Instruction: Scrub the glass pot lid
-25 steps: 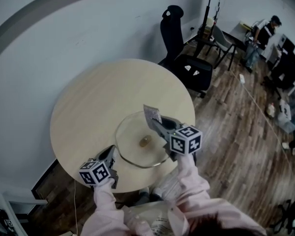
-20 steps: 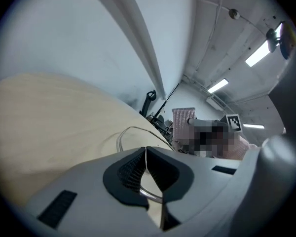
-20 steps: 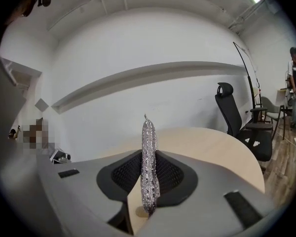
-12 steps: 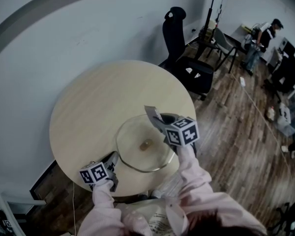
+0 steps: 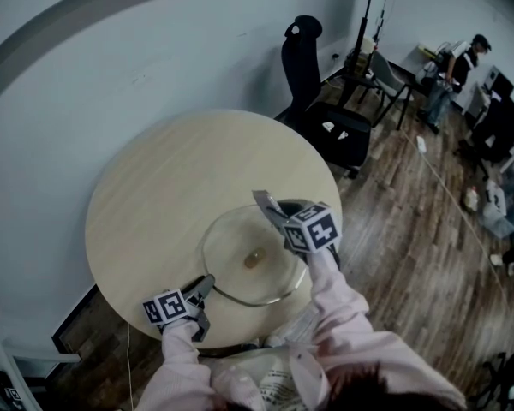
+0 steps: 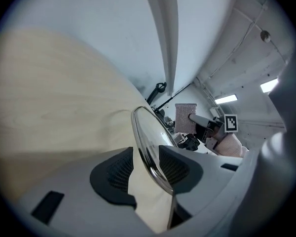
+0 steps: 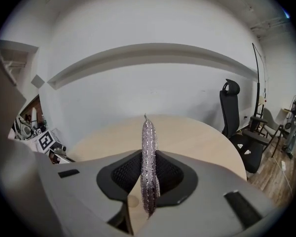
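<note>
A round glass pot lid (image 5: 231,247) with a metal rim and a small centre knob lies on the pale round table (image 5: 171,178). My left gripper (image 5: 204,285) is at the lid's near-left edge. Its jaws have just been opening. In the left gripper view the lid rim (image 6: 147,147) runs between the pads of the left gripper (image 6: 148,169), which stands open, with table showing beside the rim. My right gripper (image 5: 274,212) hovers over the lid's far-right edge, shut on a silvery mesh scrub cloth (image 5: 264,199). In the right gripper view the cloth (image 7: 149,152) stands upright between the pads.
A black office chair (image 5: 313,84) stands just past the table's far right edge on the wooden floor. Further chairs and a standing person (image 5: 450,75) are at the back right. A curved white wall runs behind the table.
The left gripper has sunk lower at the lid's near-left rim and rolled. The right gripper with the cloth has shifted slightly nearer along the lid's right side.
</note>
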A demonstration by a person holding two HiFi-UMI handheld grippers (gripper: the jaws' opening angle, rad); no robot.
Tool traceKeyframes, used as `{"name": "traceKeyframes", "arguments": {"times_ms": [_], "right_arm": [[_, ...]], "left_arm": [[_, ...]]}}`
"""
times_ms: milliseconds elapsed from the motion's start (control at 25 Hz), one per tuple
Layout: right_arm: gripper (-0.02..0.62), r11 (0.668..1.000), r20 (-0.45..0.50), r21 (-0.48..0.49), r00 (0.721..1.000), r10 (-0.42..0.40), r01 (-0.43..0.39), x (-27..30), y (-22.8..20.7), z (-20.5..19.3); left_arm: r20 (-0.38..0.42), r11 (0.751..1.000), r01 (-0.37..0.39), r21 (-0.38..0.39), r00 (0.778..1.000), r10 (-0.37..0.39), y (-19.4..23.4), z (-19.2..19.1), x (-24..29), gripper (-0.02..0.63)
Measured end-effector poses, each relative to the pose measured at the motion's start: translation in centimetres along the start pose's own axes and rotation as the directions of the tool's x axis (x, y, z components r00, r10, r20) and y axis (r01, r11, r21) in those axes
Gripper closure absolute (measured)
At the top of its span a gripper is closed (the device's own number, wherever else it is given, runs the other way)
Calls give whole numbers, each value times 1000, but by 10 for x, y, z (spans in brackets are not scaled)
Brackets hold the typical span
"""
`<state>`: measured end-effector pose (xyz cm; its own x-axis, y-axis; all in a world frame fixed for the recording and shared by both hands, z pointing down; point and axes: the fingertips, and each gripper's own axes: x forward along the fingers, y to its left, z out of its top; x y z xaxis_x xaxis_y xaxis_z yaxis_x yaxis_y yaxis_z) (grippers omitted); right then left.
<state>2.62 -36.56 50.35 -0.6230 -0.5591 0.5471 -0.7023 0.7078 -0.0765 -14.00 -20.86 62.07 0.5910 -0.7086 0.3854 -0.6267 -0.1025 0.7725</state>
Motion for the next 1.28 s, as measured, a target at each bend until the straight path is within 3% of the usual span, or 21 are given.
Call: {"name": "traceKeyframes", "arguments": {"times_ms": [280, 520, 680, 880, 1280], "right_arm": [[526, 994, -117, -95, 991, -72, 61, 12, -9, -15], [526, 979, -225, -185, 966, -123, 82, 21, -13, -27], [526, 986, -240, -163, 968, -76, 37, 30, 4, -27], [526, 985, -292, -166, 952, -86, 38, 42, 5, -42], [523, 991, -333, -133, 940, -76, 32, 53, 11, -50]], "left_arm": [[-46, 998, 59, -25, 997, -60, -6, -9, 11, 437], [-60, 995, 84, -54, 994, -87, -11, -13, 14, 454], [-60, 993, 100, -68, 993, -104, -10, -15, 14, 483], [-33, 986, 123, -111, 991, -127, -9, -14, 16, 494], [-30, 985, 129, -114, 991, -133, -7, -14, 15, 497]]}}
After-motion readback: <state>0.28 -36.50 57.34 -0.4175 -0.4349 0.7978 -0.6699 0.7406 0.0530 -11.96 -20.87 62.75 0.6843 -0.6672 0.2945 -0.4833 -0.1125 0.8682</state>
